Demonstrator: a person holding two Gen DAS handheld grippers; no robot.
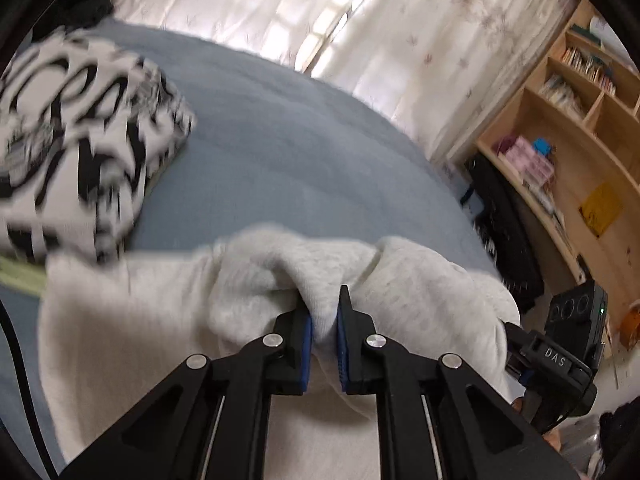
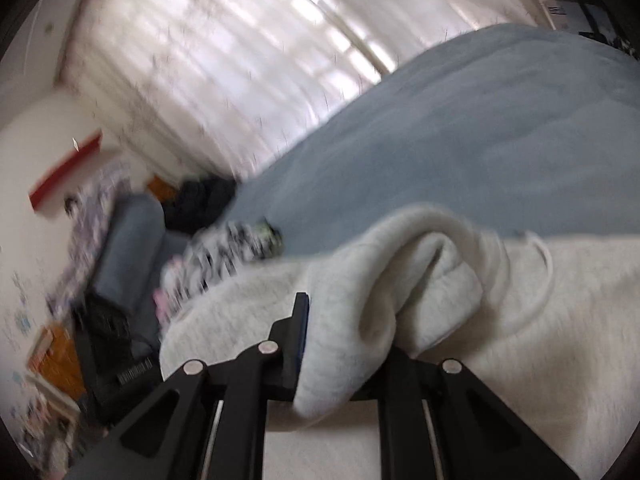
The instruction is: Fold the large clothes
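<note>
A large pale grey sweatshirt (image 1: 132,320) lies bunched on the blue bed cover (image 1: 288,152). My left gripper (image 1: 325,320) is shut on a raised fold of this sweatshirt, with the cloth pinched between its blue pads. In the right wrist view the same sweatshirt (image 2: 560,320) drapes over my right gripper (image 2: 344,332), which is shut on a thick roll of the fabric; its right finger is hidden under the cloth. A white drawstring (image 2: 540,280) trails across the garment. The right gripper's body (image 1: 560,360) shows at the right edge of the left wrist view.
A folded black-and-white patterned garment (image 1: 80,140) lies on the bed to the left. Pale curtains (image 1: 360,20) hang behind the bed. A wooden bookshelf (image 1: 580,140) stands at the right. A dark bag (image 1: 508,232) sits by the bed's edge. A blue-grey chair (image 2: 128,248) and clutter fill the floor.
</note>
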